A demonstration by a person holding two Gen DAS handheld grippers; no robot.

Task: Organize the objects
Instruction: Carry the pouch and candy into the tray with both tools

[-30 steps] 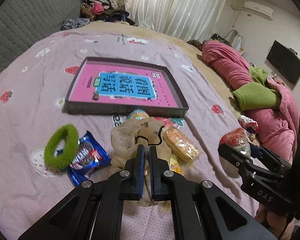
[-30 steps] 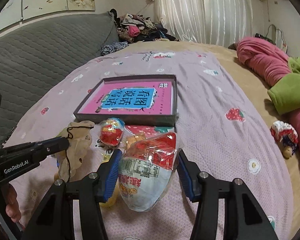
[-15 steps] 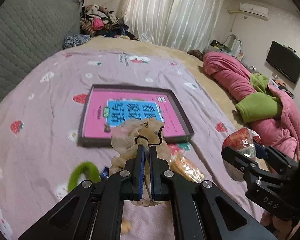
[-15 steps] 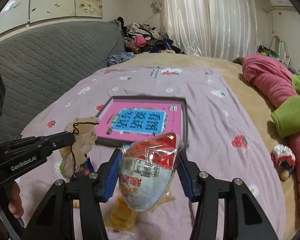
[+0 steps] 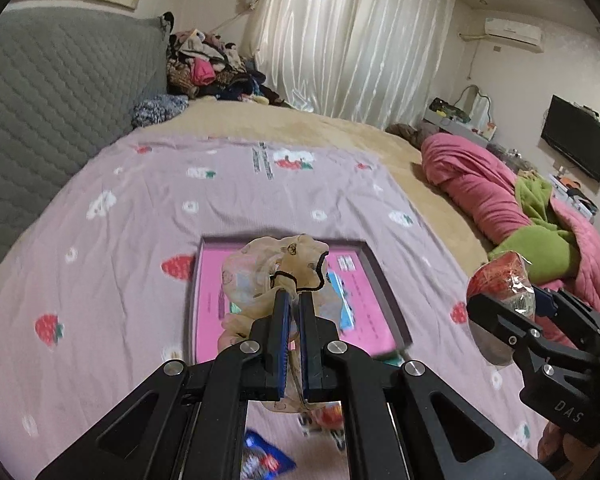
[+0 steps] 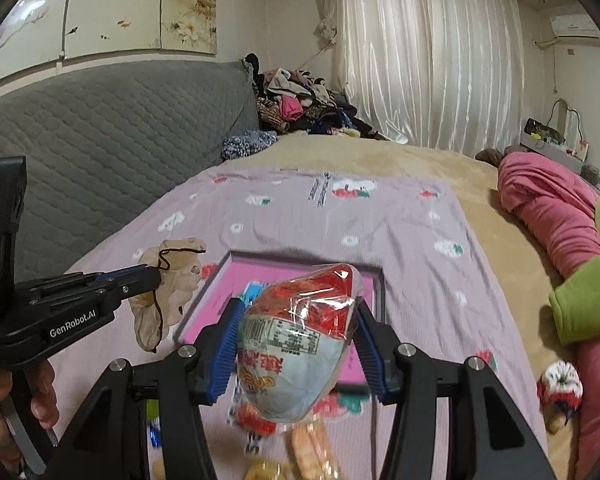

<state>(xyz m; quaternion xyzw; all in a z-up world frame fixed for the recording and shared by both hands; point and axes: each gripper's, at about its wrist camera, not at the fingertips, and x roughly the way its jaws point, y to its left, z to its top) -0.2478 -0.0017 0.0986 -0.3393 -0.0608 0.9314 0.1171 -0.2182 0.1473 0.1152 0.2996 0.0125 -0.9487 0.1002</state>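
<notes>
Fingers of the left gripper (image 5: 293, 300) pinch a beige scrunchie (image 5: 276, 276) at frame centre, above the pink-lined tray (image 5: 384, 280). Right gripper (image 6: 296, 320) clamps a wrapped egg-shaped toy (image 6: 300, 340), lower centre, before that tray.

This is a bedroom in a home. A wide bed with a lilac strawberry-print sheet (image 5: 228, 208) fills the room, with a grey quilted headboard (image 6: 100, 152) behind it, long white curtains (image 6: 432, 60) beyond it, and a black wall television (image 5: 578, 148) to its right.
</notes>
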